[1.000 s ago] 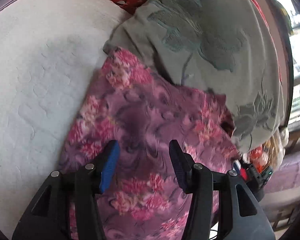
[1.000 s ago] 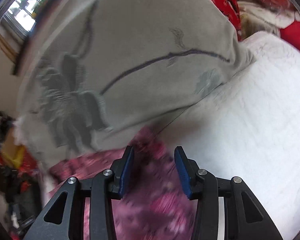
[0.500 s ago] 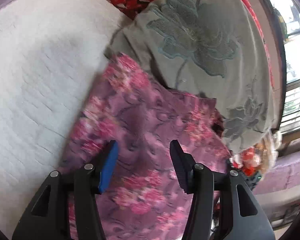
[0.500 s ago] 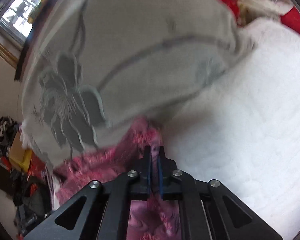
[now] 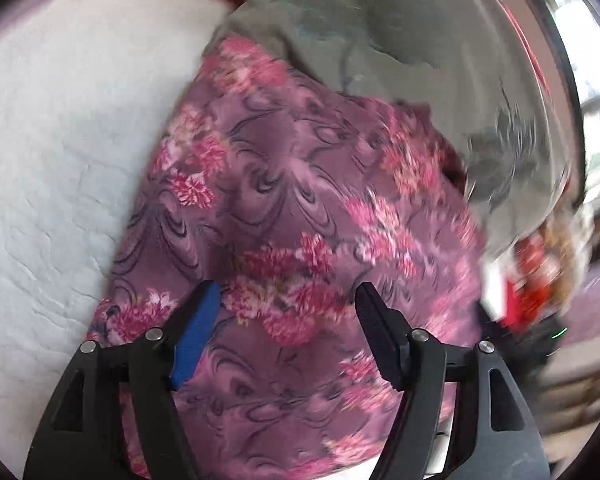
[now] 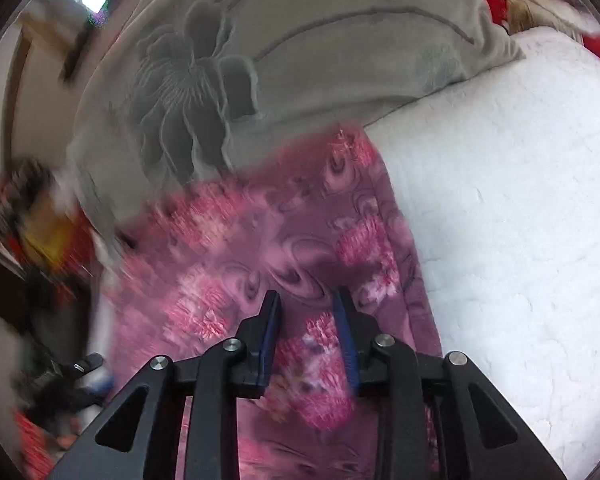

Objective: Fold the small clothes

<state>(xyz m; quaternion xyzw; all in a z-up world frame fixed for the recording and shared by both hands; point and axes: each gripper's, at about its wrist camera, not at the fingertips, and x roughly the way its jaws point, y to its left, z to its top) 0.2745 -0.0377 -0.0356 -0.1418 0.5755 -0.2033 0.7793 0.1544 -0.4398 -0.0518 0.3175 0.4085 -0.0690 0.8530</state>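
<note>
So the purple flowery garment [image 5: 300, 200] is lying spread on the white quilted bedspread [image 5: 60, 140], its far edge up against a grey pillow [image 5: 380, 32] with stitched flowers; the left gripper [image 5: 288, 304] sits over the cloth with jaws wide apart and just opening, nothing pinched; the right gripper [image 6: 306, 308] has just reopened a bit, narrow gap, hanging over the same cloth near its edge, gripping nothing.

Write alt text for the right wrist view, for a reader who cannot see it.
A pair of black tongs with blue pads, slightly open and just widened, hangs over a purple cloth with pink flowers, gripping nothing. The cloth lies on a white quilted bed cover, its far edge against a grey cushion with an embroidered flower. The left side is blurred clutter.
</note>
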